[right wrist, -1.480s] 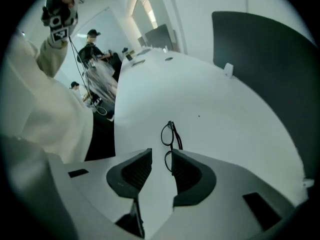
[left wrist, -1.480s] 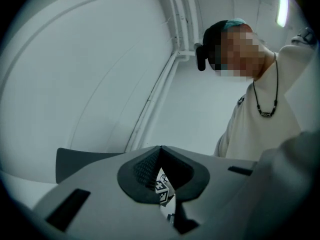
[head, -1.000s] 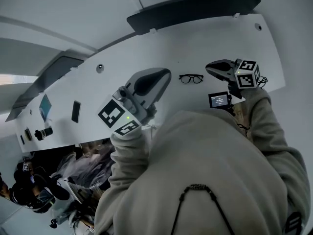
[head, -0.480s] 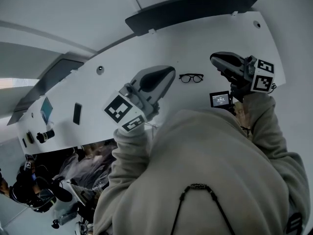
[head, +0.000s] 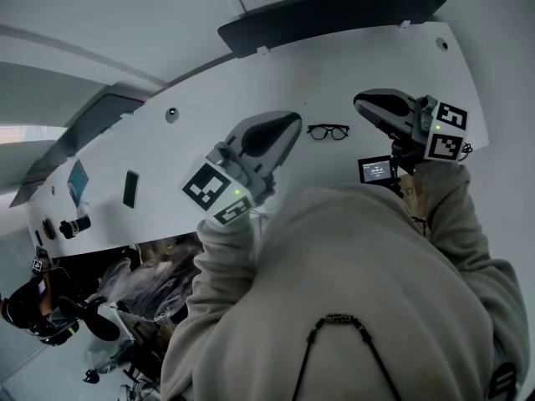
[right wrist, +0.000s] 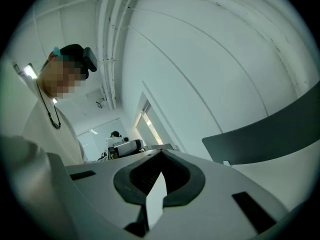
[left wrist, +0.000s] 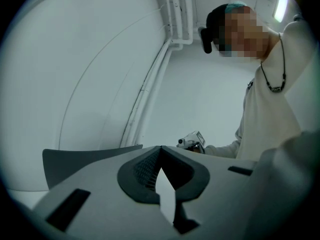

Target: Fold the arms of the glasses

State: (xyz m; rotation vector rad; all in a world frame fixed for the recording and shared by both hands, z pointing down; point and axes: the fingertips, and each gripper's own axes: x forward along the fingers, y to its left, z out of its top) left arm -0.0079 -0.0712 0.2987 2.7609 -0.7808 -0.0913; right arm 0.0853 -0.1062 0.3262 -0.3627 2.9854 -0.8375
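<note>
Lying unheld on the table, the glasses show no readable fold (too small); left gripper and right gripper are closed, empty.

Right gripper has come up, sitting higher over the white table than a second ago and tipped closer to level. Its marker cube has swung out further right. Down at lower left, the person has drifted toward the frame's edge.
</note>
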